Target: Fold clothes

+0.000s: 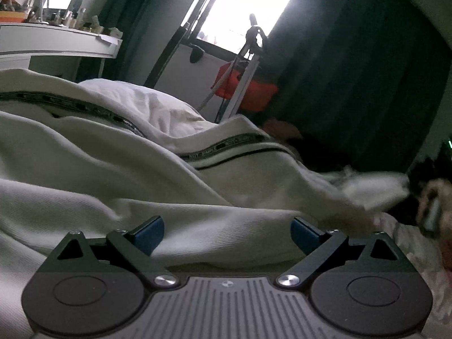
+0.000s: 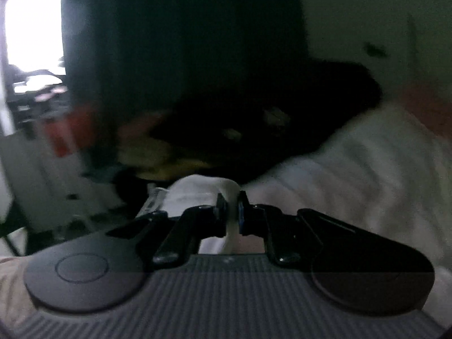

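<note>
A cream garment (image 1: 118,175) with black lettered tape stripes (image 1: 226,145) lies rumpled on the bed, filling the left wrist view. My left gripper (image 1: 227,236) is open, its blue pads (image 1: 149,234) wide apart, resting low on the cloth. My right gripper (image 2: 231,210) is shut on a white fold of the same garment (image 2: 203,190), which bunches up between and above its fingers; this view is blurred and dark. White cloth (image 2: 353,175) spreads to the right of it.
A white pillow (image 1: 147,104) lies behind the garment. A white dresser (image 1: 56,45) with bottles stands at far left. A red bag on a stand (image 1: 248,87) is by the window. Dark curtains (image 1: 353,70) hang at right. Dark clothes (image 2: 254,118) pile up ahead.
</note>
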`<state>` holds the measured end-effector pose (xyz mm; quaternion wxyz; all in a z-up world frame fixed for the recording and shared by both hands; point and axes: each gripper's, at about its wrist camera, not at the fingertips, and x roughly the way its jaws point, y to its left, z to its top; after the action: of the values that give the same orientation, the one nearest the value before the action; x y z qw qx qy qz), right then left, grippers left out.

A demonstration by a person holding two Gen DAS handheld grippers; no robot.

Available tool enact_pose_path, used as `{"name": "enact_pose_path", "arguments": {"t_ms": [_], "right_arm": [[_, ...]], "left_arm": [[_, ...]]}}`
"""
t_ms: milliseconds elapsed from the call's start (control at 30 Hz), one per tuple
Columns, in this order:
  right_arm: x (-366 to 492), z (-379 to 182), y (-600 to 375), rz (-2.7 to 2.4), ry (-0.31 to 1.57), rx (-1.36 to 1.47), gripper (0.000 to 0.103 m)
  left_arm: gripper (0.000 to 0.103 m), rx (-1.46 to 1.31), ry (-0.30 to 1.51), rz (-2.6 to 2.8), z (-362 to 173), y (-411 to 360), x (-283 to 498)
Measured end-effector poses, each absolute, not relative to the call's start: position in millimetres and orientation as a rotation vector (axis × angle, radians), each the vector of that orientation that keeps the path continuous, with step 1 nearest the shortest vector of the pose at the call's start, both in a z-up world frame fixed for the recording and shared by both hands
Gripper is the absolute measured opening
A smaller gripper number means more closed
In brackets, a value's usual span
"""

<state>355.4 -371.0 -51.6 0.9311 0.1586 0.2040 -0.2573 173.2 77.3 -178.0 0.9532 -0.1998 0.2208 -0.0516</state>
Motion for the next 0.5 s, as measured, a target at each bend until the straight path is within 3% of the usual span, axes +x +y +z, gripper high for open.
{"name": "enact_pose_path", "arguments": {"t_ms": [167, 400, 500], "right_arm": [[344, -52, -415, -0.588, 0.442, 0.416, 0.01], [357, 27, -428, -0.539, 0.257, 0.398, 0.01], [339, 11, -451, -0.585, 0.262, 0.373, 0.01]], "left_arm": [[0.097, -0.415, 0.448, -0.112, -180, 81, 177], [0.097, -0.398, 0.437, -0.123, -180, 80, 179], [0.097, -0.392, 0.438, -0.127, -179, 78, 180]]}}
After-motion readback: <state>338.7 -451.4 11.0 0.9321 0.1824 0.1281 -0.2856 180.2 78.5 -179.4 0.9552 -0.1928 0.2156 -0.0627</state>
